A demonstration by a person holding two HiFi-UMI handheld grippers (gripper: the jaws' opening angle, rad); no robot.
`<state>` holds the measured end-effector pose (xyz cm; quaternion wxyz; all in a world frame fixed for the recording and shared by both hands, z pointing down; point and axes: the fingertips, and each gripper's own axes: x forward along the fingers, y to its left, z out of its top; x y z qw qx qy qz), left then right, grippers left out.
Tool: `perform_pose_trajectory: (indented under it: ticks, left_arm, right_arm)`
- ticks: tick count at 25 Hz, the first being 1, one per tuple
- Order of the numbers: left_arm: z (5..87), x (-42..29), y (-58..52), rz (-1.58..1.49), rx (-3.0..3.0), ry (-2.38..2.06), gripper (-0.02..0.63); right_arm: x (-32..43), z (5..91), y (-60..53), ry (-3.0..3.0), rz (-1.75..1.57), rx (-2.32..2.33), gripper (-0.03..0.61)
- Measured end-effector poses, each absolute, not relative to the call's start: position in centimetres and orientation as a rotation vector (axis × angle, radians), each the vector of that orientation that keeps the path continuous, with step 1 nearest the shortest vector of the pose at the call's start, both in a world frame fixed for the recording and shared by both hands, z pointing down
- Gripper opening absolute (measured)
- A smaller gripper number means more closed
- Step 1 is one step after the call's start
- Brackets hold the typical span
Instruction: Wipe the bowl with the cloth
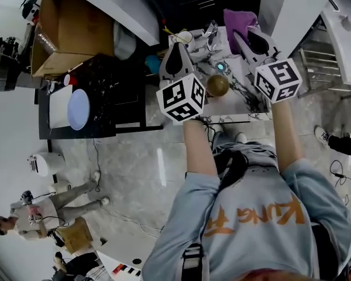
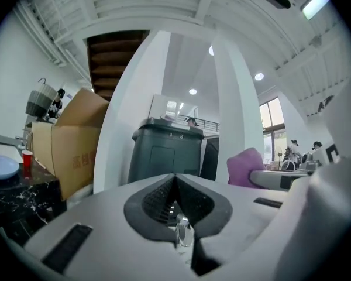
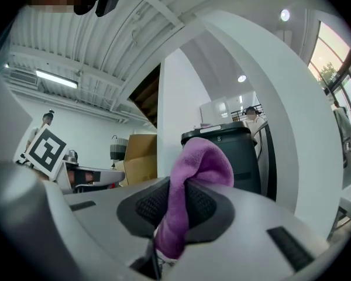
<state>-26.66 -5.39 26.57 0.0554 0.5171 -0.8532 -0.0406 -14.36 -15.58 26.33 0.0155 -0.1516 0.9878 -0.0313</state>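
The right gripper (image 3: 176, 187) is clamping the purple cloth (image 3: 202, 160) and the left gripper (image 2: 174, 179) is hovering beside it with jaws pressed together on nothing, while the brass-coloured bowl (image 1: 217, 85) is sitting below and between them, looking nearer the left one, behind both tips.

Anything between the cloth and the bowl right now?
Nothing visible. The right gripper is clamped on the cloth, raised off the table; the bowl sits uncovered on the table, between the two grippers in the head view. The left gripper is shut and empty.
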Motion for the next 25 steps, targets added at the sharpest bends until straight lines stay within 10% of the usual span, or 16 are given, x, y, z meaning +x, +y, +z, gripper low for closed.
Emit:
perform_pose_trajectory:
  ticks: [25]
  left_arm:
    - [25.2,-22.1,-2.0,-0.069,1.610,-2.769,0.021]
  right_arm:
    - [-9.5,26.6,-13.1,3.081,0.020,-0.522,0.074]
